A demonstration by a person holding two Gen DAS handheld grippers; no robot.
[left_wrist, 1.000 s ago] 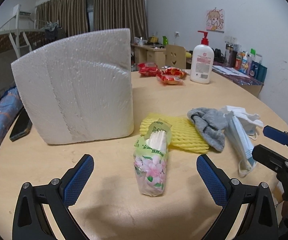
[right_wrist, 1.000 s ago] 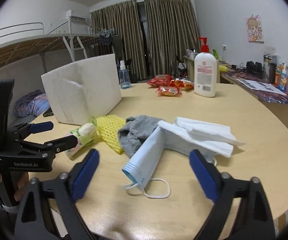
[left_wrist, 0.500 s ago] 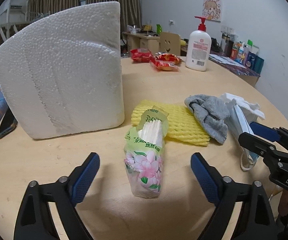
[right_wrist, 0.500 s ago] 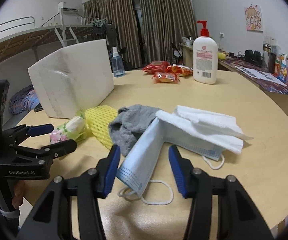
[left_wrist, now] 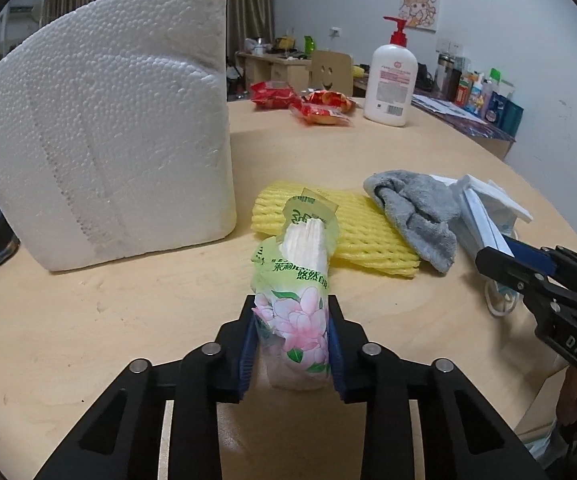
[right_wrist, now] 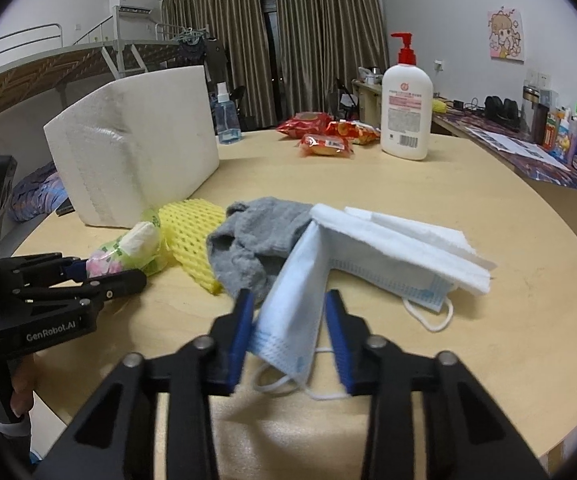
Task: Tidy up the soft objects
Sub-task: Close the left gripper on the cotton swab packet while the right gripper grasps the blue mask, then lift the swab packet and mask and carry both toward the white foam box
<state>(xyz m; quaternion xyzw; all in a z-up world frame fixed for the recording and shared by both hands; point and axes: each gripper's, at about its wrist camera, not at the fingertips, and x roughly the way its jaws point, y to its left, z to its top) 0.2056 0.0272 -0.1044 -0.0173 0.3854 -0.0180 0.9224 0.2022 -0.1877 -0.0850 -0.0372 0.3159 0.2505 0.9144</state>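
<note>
Both tongs engaged near counter's front edge.
Left tongs clenched tissue pack; right tongs straddled face mask, grip unclear; bare counter at 3 o'clock.

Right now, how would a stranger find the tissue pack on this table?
Find the tall white foam block on the round wooden table. Just right of it lies a yellow foam net. The tissue pack rests against it, clamped in the left gripper: green wrapper, pink flowers.
</note>
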